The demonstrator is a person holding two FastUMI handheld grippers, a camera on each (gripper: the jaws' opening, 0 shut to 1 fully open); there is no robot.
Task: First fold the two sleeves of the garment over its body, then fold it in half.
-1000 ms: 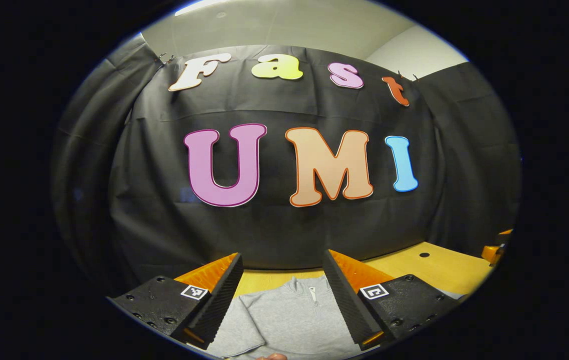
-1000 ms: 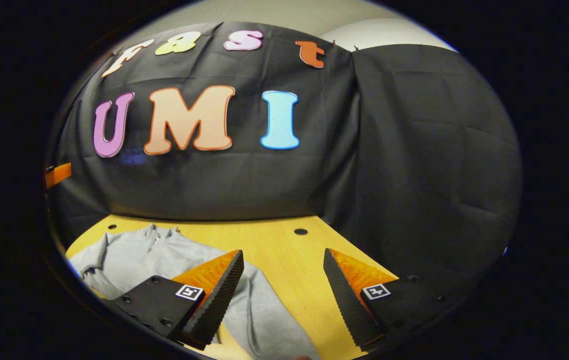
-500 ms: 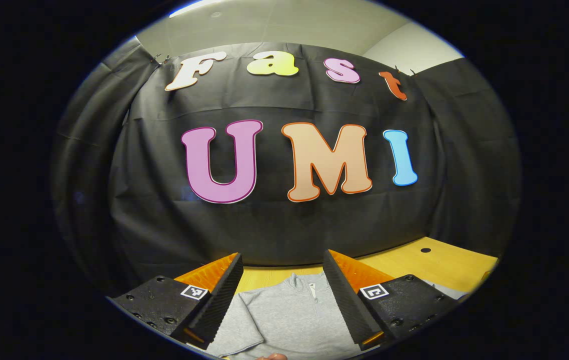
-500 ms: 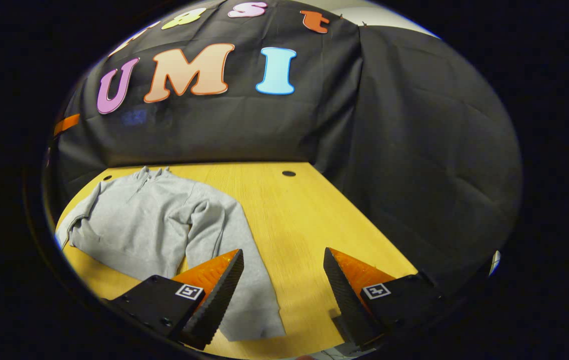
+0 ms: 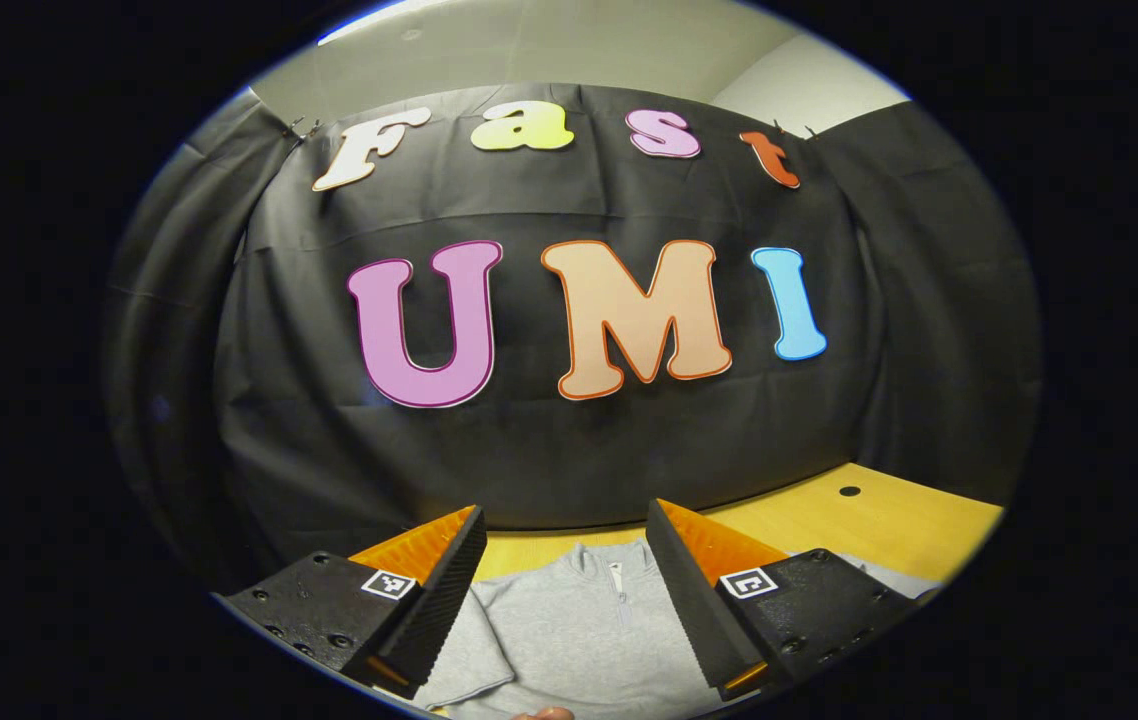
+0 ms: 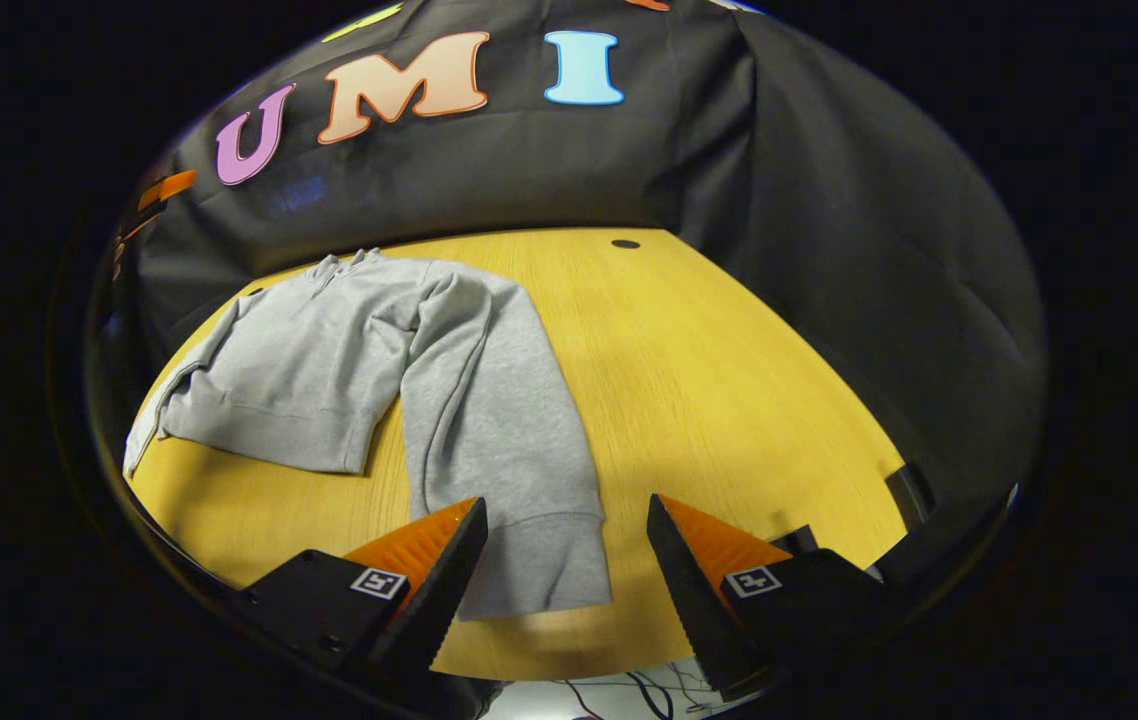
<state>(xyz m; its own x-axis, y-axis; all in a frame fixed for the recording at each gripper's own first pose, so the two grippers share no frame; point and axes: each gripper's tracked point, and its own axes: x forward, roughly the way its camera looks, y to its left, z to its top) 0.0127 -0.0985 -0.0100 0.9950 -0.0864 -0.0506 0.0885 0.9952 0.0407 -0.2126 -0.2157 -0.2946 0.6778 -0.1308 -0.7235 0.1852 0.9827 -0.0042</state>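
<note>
A grey sweatshirt (image 6: 329,350) with a short zip collar lies flat on the yellow wooden table (image 6: 729,380). Its right sleeve (image 6: 499,430) runs down toward the near table edge, and the cuff (image 6: 549,570) lies between the fingers of my right gripper (image 6: 566,560), which hangs open above it. In the left gripper view the sweatshirt's chest and collar (image 5: 589,620) lie below my left gripper (image 5: 564,590), which is open and holds nothing. The left sleeve (image 5: 464,660) lies doubled beside the body there.
Black cloth walls close the table at the back and right. Small dark holes (image 6: 625,243) sit in the tabletop near the far edge. Cables (image 6: 619,695) show below the near table edge. A fingertip (image 5: 544,713) shows at the bottom of the left gripper view.
My right gripper has tilted downward and pulled back toward the near edge, so the right sleeve's cuff now lies between its fingers. The left gripper has shifted only slightly.
</note>
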